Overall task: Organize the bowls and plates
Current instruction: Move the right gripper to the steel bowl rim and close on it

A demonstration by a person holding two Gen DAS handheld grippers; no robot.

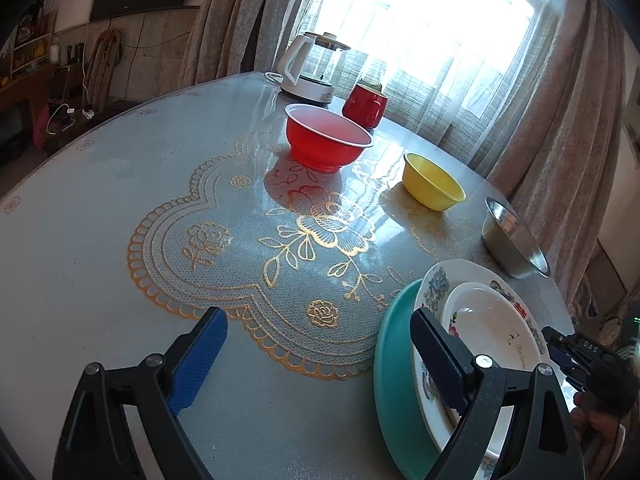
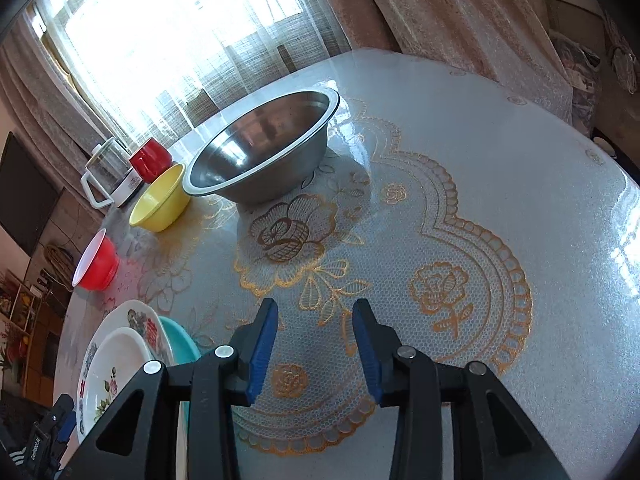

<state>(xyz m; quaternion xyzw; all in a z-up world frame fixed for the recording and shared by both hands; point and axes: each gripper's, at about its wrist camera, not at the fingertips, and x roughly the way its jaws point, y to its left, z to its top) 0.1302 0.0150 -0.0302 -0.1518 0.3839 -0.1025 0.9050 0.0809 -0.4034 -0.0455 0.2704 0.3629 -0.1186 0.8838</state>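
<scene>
Left wrist view
Left gripper (image 1: 320,344): jaws are seen spread wide, nothing between the blue pads; one finger (image 1: 438,354) crosses in front of the plate stack.
Plate stack: a small white plate (image 1: 492,320) is seen lying in a larger floral plate (image 1: 436,280), which lies on a teal plate (image 1: 394,360).
Steel bowl (image 1: 514,240): upright, just beyond the plate stack.
Yellow bowl (image 1: 434,182): upright, beyond the steel bowl as counted from the plate stack.
Red bowl (image 1: 326,140): upright, farther from the plate stack than the yellow bowl, white-rimmed.
Red mug (image 1: 364,106) and kettle (image 1: 312,68): placed farthest from the plate stack, by the curtained window (image 1: 432,20).
Table (image 1: 100,240): covered by a clear sheet over gold lace.
Right gripper (image 1: 576,356): seen at the frame edge just past the plate stack; its jaw state cannot be told here.

Right wrist view
Right gripper (image 2: 315,344): jaws are seen partly apart, nothing between them, over bare lace well apart from the plate stack.
Plate stack: white plate (image 2: 116,364), floral plate (image 2: 138,316), teal plate (image 2: 180,336), at the lower left.
Steel bowl (image 2: 264,152): well beyond the plate stack, upright.
Yellow bowl (image 2: 160,200): between steel bowl and red bowl (image 2: 98,266); the red bowl is nearest the plate stack.
</scene>
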